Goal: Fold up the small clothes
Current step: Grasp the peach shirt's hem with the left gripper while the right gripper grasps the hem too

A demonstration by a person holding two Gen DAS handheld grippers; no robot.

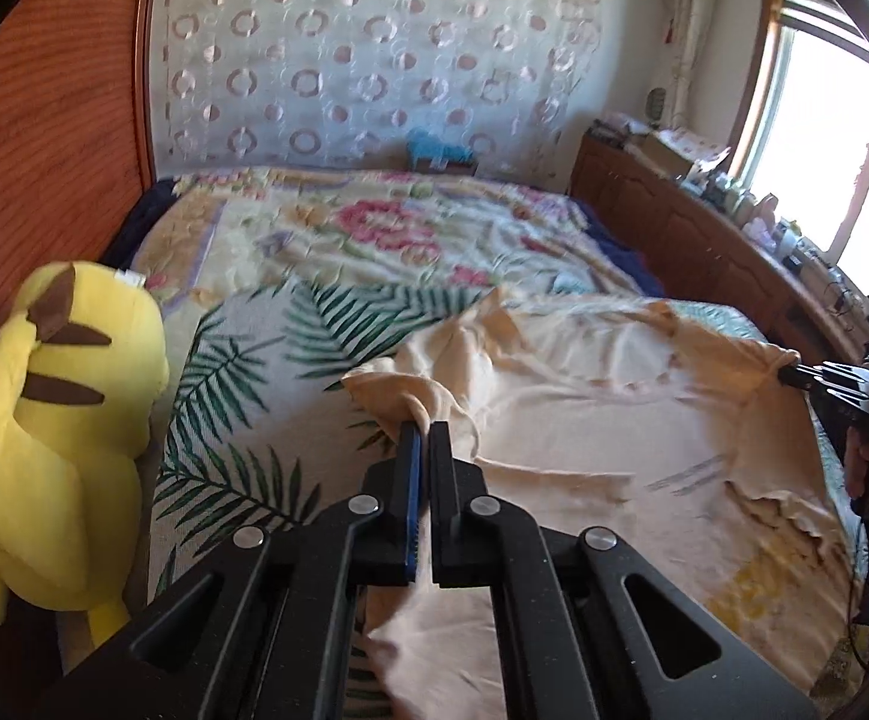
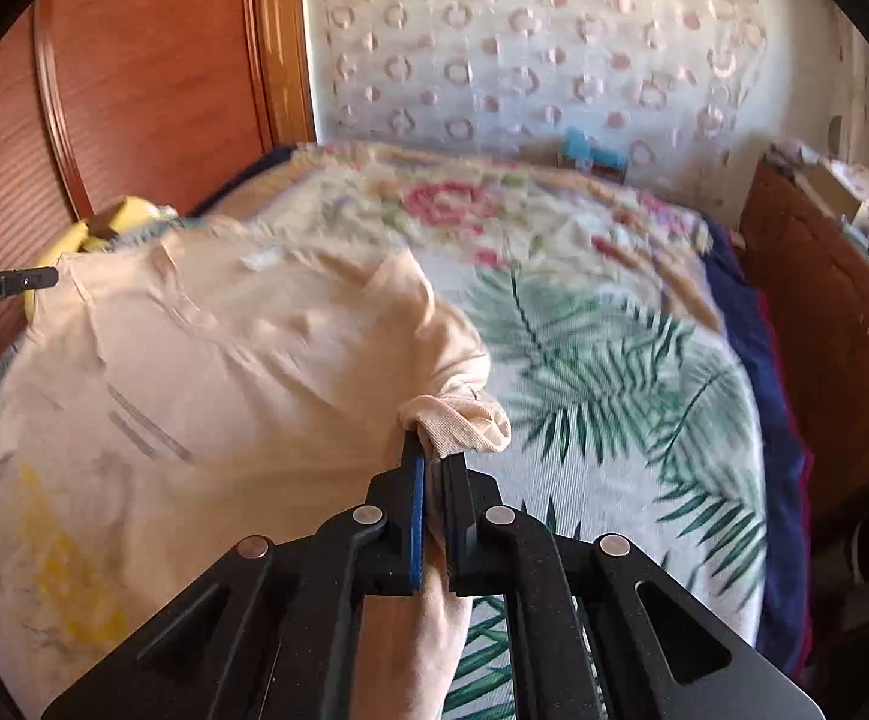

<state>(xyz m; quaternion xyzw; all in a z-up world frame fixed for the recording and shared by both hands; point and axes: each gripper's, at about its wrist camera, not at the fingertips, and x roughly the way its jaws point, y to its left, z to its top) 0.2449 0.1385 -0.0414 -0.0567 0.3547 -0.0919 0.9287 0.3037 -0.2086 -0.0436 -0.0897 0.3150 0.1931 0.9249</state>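
Observation:
A pale peach shirt [image 1: 602, 396] lies stretched across a bed with a palm-leaf cover [image 1: 242, 372]. My left gripper [image 1: 425, 429] is shut on a bunched corner of the shirt, with cloth pinched between its black jaws. In the right wrist view the same shirt [image 2: 212, 360] spreads to the left, and my right gripper [image 2: 434, 456] is shut on its other bunched corner. Each gripper shows in the other's view: the right gripper [image 1: 794, 373] at the shirt's far right edge, the left gripper [image 2: 44, 277] at its far left edge. The cloth is taut between them.
A yellow plush toy [image 1: 62, 420] leans against the wooden panel [image 1: 56, 120] at the left. A floral blanket [image 1: 386, 222] covers the bed's far half. A wooden cabinet [image 1: 692, 240] with bottles runs along the right, under a bright window [image 1: 842, 138].

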